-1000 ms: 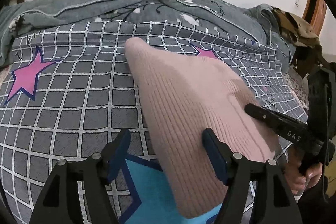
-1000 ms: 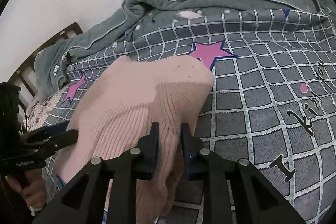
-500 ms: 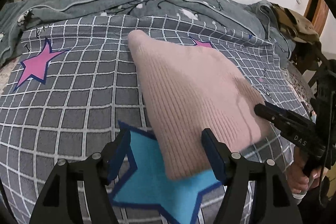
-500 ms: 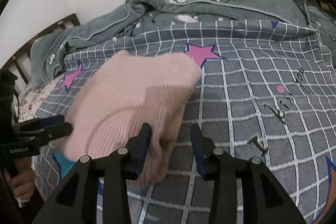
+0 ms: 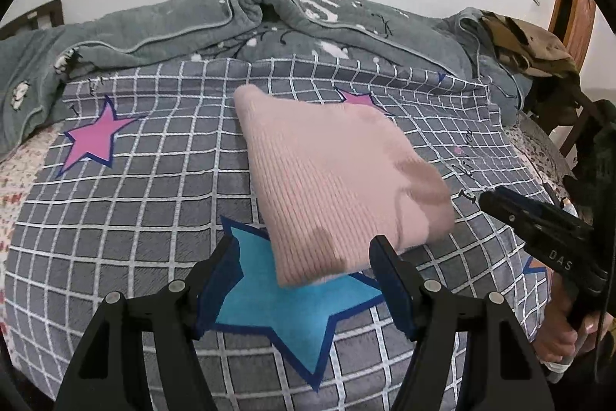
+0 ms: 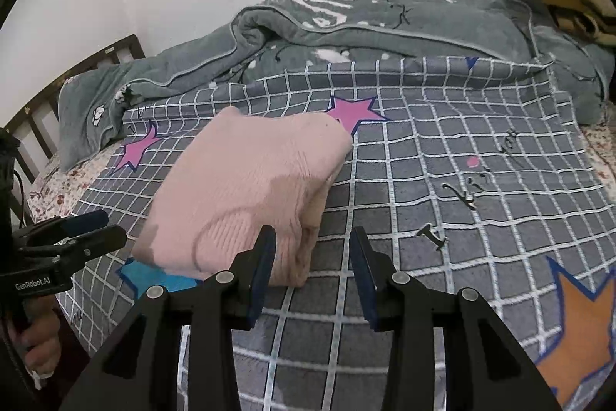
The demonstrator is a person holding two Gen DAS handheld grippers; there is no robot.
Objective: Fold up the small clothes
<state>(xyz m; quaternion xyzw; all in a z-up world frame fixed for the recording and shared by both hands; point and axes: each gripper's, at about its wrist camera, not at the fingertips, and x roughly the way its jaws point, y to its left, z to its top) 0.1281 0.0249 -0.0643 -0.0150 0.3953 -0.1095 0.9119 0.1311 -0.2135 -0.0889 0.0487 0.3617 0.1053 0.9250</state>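
Pink ribbed knit garment [image 5: 331, 180], folded into a thick, roughly four-sided bundle, lies flat on the bed's grey grid-patterned cover [image 5: 127, 207]. In the left wrist view its long axis runs from a rounded far corner near the rumpled grey-green blanket [image 5: 215, 26] down toward the camera, with the near short edge resting over part of a blue star [image 5: 285, 307] printed on the cover. The knit ribs run along that same axis. A pink star [image 6: 352, 112] peeks out just behind its far right corner in the right wrist view, and another pink star [image 5: 92, 137] lies well to its left.

Left gripper [image 5: 304, 287] hovers above the blue star with its jaws spread wide; the near edge of the bundle shows between them, but the pads do not press on it. Right gripper [image 6: 312, 268] sits just beside the bundle's near right corner. Its jaws have just been opening and now stand moderately apart, released, with only the cover between them; the left pad is close against the folded edge, and I cannot tell if it touches.
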